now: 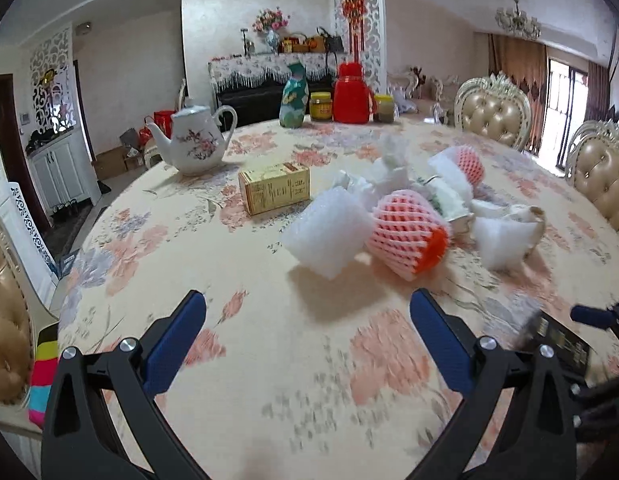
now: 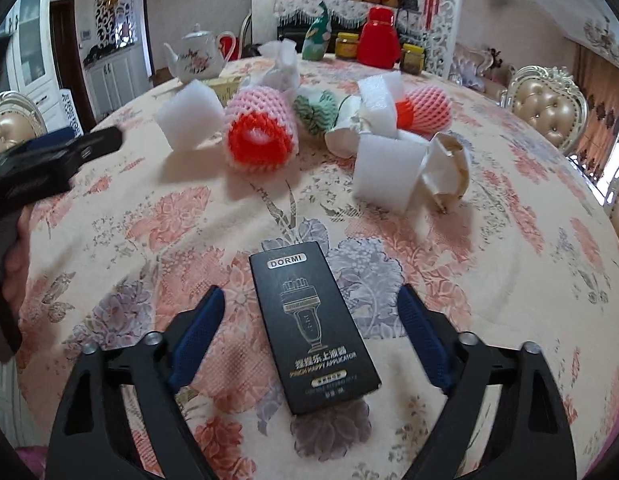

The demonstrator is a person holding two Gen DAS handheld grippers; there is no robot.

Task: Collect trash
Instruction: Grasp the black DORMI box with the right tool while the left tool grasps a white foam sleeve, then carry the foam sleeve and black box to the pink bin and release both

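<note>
Lying flat between the widely parted blue fingers of the right gripper [image 2: 311,312], a black DORMI box [image 2: 313,326] is resting on the flowered tablecloth [image 2: 489,280], its long sides clear of both pads, so nothing is being gripped. At the far left of that view, the left gripper [image 2: 49,164] is reaching in over the table's near-left edge. In its own camera, the left gripper [image 1: 307,316] is hovering with jaws spread wide and holding nothing, and bare cloth is stretching ahead of it up to the trash pile.

Going left to right across the pile in the right wrist view: a white foam block [image 2: 189,118] is sitting apart on the left, a pink-and-red foam fruit net [image 2: 261,138] is lying just beside it, and a green netted piece [image 2: 315,112] is sitting behind. Crumpled white paper and foam [image 2: 385,172] are crowding the right side, touching a crushed paper cup [image 2: 449,172], with a second red net [image 2: 423,108] behind them.

Beyond the pile, a yellow carton [image 1: 274,193], a floral teapot [image 1: 195,140] near the left rim, a red jug [image 1: 351,94] and jars are standing at the far edge. Padded chairs [image 1: 493,110] are lining the right rim.
</note>
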